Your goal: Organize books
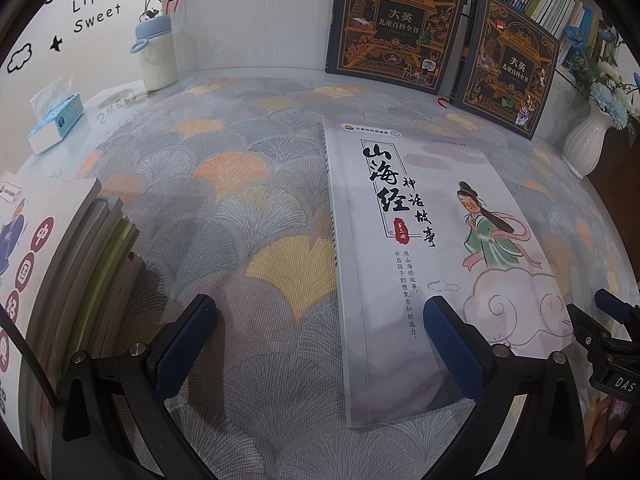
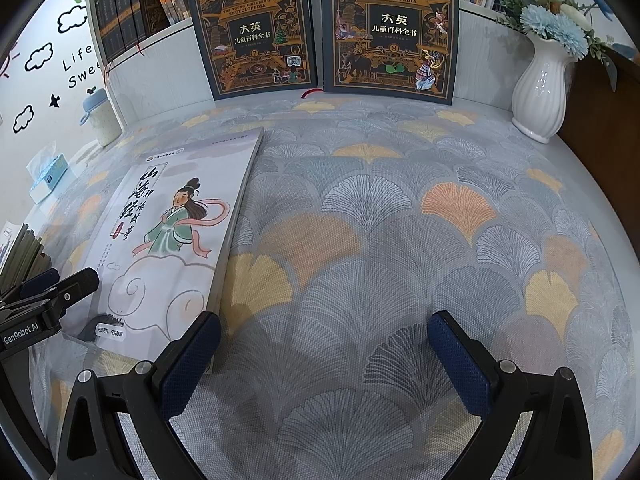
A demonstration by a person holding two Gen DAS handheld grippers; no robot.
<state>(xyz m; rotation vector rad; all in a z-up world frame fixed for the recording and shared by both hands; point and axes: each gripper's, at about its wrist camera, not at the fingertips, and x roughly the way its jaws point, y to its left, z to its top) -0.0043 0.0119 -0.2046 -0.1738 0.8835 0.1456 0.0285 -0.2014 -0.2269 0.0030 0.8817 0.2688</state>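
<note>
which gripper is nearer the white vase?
Right. The right gripper hovers open over bare tablecloth on the white vase's side of the flat storybook. The left gripper, also open, straddles that book's other edge, farther away.

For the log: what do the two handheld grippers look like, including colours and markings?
Both match: black angular frames with silver round bolts, and fingers faced with dark blue dimpled pads. The left gripper shows white "GenRobot.AI" lettering on its side in the right wrist view; the right gripper shows "DAS" in the left wrist view. No cables, hands or sleeves are visible.
</note>
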